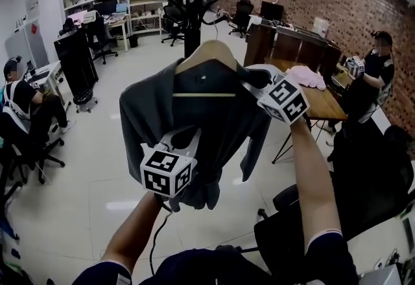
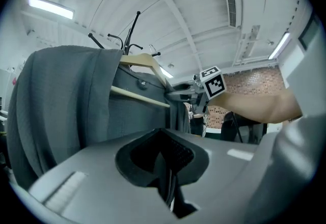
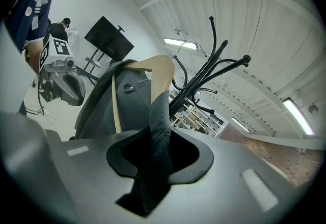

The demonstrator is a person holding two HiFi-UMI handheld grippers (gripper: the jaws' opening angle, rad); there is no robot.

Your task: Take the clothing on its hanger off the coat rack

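A dark grey garment (image 1: 207, 122) hangs on a wooden hanger (image 1: 209, 52) from the black coat rack (image 1: 192, 5). My right gripper (image 1: 251, 76) is at the garment's right shoulder. In the right gripper view a fold of the grey fabric (image 3: 155, 131) runs between the jaws, and my right gripper (image 3: 153, 167) is shut on it just below the hanger's end (image 3: 160, 73). My left gripper (image 1: 185, 141) sits against the lower front of the garment. In the left gripper view its jaws (image 2: 170, 187) are together with nothing seen between them, and the garment (image 2: 66, 101) is to their left.
A wooden table (image 1: 321, 105) with a pink cloth (image 1: 305, 76) stands to the right of the rack. A black office chair (image 1: 311, 225) is at the lower right. People sit at desks on the left (image 1: 19, 96) and right (image 1: 373, 70). Rack arms (image 3: 224, 62) spread above the hanger.
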